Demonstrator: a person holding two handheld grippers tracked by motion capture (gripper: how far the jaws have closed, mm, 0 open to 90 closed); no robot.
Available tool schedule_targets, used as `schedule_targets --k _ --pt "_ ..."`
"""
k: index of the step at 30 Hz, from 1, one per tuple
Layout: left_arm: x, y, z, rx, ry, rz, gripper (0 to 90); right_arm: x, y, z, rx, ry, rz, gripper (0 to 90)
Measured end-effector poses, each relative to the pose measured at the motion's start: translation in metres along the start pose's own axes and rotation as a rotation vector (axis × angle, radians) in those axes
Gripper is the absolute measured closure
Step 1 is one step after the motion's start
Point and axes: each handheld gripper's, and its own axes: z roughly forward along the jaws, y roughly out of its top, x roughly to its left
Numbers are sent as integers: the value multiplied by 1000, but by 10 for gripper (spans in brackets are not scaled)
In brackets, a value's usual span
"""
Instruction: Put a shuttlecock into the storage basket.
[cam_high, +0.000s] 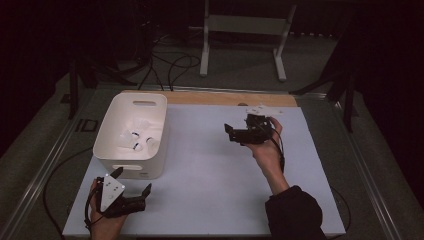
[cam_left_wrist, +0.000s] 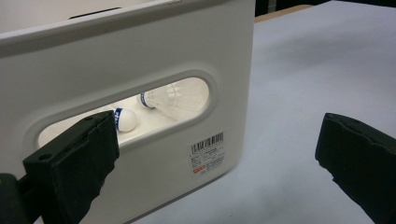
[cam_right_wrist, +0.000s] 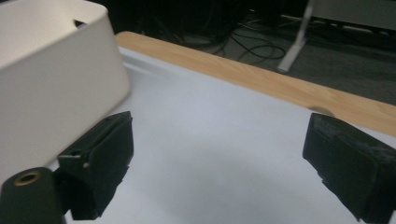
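In the high view I see the white bin (cam_high: 131, 134) at the left of the table (cam_high: 215, 170) with several shuttlecocks (cam_high: 136, 135) already inside, the left gripper (cam_high: 131, 186) parked just in front of it and the right gripper (cam_high: 231, 132) held mid-table, both empty. In the left gripper view my jaws stand spread at the bin's handle slot (cam_left_wrist: 126, 116), through which two shuttlecocks (cam_left_wrist: 170, 98) show. In the right gripper view my jaws stand wide with nothing between them, and I judge loading largely done, as no loose shuttlecock lies on the table

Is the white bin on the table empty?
No, several white shuttlecocks with blue-banded tips lie on the floor of the white bin, as the high view shows.
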Motion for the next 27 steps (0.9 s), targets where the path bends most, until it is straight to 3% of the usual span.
schedule_targets --k 10,14,18,20,21,27 --pt "0 0 -1 -9 8 -10 2 -13 -32 -30 -18 -72 -45 87" --pt "1 0 -2 -17 11 -26 2 -22 -47 -43 -29 -86 -36 87" --pt "3 0 -3 -23 7 -40 2 -23 -57 -58 -20 -149 -105 88" --pt "4 1 -3 -25 8 -43 2 -23 -65 -63 -13 -168 -113 88" --pt "6 1 -4 -36 3 -64 2 -25 -69 -64 -8 -180 -121 88" --pt "10 2 -6 -49 10 -86 2 -34 -87 -80 -44 -180 -76 89"
